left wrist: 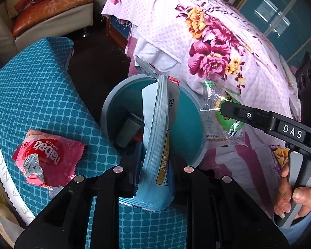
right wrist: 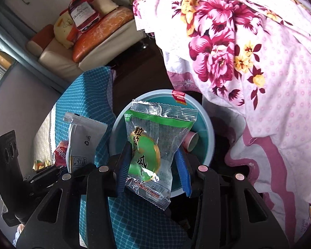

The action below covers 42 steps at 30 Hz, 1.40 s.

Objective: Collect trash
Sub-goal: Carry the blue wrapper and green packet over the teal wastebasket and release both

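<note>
Left gripper: clamped on the blue sachet at its lower half, over the bin.
Right gripper: the green packet is pinched by its left edge; the right pad stands clear of it.
Handling: both are judged light, thin, crinkly and slippery; a hold near an edge seam is advised.
Axis: each long axis runs away from the camera, far ends toward the bin.
Red wrapper: lies torn on the teal cushion, left of the bin, untouched.
</note>
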{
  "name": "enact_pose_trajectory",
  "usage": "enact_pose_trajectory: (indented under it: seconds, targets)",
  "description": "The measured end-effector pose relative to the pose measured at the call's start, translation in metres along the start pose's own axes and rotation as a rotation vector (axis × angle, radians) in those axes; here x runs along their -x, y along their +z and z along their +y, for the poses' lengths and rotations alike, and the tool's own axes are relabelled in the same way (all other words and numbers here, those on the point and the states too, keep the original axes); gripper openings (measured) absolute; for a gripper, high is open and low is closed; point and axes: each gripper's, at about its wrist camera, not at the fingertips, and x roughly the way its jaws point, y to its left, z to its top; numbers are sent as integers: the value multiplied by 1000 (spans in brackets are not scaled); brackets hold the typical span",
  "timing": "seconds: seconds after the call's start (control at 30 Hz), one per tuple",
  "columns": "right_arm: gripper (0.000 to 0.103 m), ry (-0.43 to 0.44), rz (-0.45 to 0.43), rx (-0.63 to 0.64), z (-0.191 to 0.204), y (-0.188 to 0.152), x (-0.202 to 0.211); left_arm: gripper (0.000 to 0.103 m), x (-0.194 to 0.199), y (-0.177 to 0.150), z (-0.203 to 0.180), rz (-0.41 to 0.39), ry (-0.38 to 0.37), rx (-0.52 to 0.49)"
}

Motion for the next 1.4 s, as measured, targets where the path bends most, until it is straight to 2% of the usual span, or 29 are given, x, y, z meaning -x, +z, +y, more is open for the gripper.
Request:
enact_pose_trajectory:
  seconds: [0.03, 0.13, 0.2, 0.23, 0.33, 0.7, 0.93, 1.0, 1.13, 1.2, 1.4]
  targets:
    - [40, -3, -1, -2, -2, 1, 0, 24, -2, 1, -1, -3, 2, 2]
    - [40, -9, -1, -5, -3, 2, 0, 35, -3, 2, -2, -13, 12, 5]
    - [40, -11, 0, -3, -4, 3, -1, 59, -2, 1, -1, -21, 25, 16]
    - [40, -12, 0, -2, -3, 3, -1, 68, -1, 1, 0, -35, 33, 19]
    - [40, -13, 3, 1, 0, 2, -2, 83, 6, -3, 1, -61, 46, 19]
    - [40, -30, 25, 24, 15, -2, -9, 91, 19, -21, 23, -76, 54, 84]
    - [43, -50, 51, 56, 29, -3, -18, 92, 19, -29, 35, -66, 41, 115]
    - [55, -49, 58, 58, 33, -4, -20, 92, 20, -30, 37, -67, 36, 118]
    - [64, -53, 61, 55, 38, -6, -21, 92, 23, -34, 40, -70, 33, 123]
    - [72, -52, 68, 51, 40, -7, -21, 92, 24, -36, 42, -69, 32, 131]
    - [75, -55, 83, 45, 46, -12, -16, 93, 36, -45, 48, -80, 24, 157]
